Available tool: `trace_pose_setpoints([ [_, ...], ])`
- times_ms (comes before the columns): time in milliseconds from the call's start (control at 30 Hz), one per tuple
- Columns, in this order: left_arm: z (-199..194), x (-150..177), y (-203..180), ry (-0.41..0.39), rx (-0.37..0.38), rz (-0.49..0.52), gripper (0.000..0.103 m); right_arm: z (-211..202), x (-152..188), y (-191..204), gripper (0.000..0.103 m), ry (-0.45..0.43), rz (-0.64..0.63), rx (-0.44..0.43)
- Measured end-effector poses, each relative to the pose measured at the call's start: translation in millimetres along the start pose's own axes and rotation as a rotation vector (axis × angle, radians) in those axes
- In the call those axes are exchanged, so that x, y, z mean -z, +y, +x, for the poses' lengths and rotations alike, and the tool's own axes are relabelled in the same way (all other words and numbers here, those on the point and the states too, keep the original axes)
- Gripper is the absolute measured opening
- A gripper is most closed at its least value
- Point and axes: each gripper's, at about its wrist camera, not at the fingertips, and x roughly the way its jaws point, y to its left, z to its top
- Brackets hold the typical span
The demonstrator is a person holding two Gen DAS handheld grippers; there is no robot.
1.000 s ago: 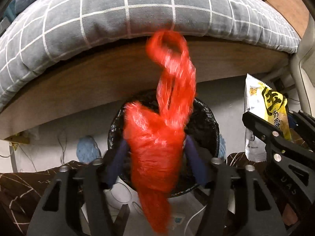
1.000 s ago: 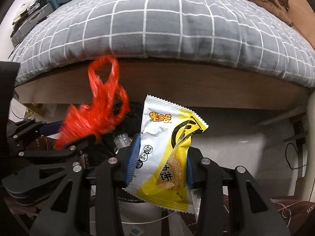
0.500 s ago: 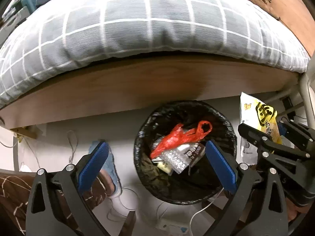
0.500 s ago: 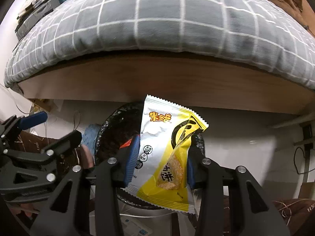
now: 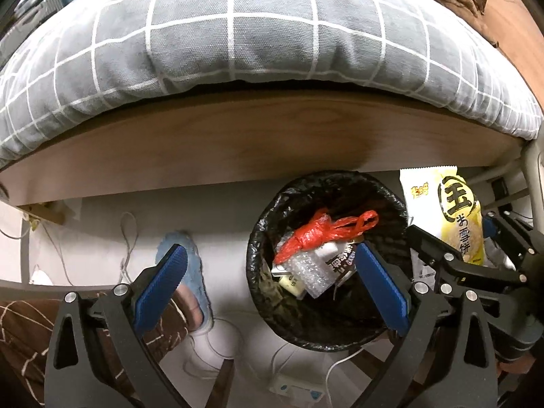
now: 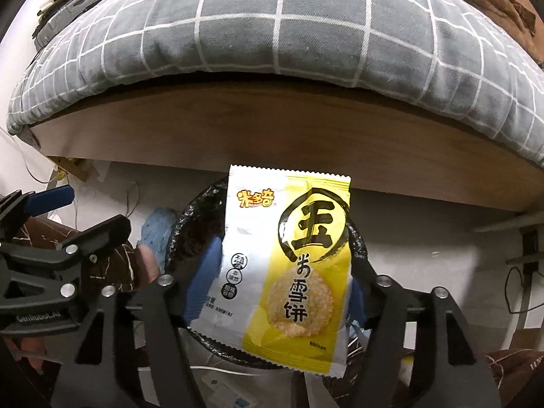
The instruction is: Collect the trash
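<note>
A black-lined trash bin [image 5: 261, 238] stands on the floor under the bed edge. A red plastic bag [image 5: 323, 233] lies inside it on other wrappers. My left gripper [image 5: 268, 272] is open and empty, its blue pads spread just left of and over the bin. My right gripper [image 6: 278, 282] is shut on a yellow and white snack packet [image 6: 289, 261] and holds it above the bin [image 6: 190, 217]. The packet also shows at the right of the left wrist view [image 5: 445, 217].
A bed with a grey checked quilt [image 5: 238, 34] and a wooden side board [image 5: 238, 146] overhangs the bin. A foot in a blue slipper [image 5: 190, 272] stands left of it. White cables and a power strip [image 5: 295, 387] lie on the floor in front.
My left gripper opened and dropped the red bag into the bin, then drifted left. My right gripper carried the packet left to over the bin.
</note>
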Motion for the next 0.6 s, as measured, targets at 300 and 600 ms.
trace_pose_setpoints([
  [300, -16, -8, 3, -0.046, -0.006, -0.015, 0.097, -14, -9, -9, 0.087, -0.043, 0.019, 0.032],
  [600, -43, -13, 7, -0.127, -0.001, -0.019, 0.097, -45, -13, -21, 0.095, -0.121, 0.058, 0.067],
])
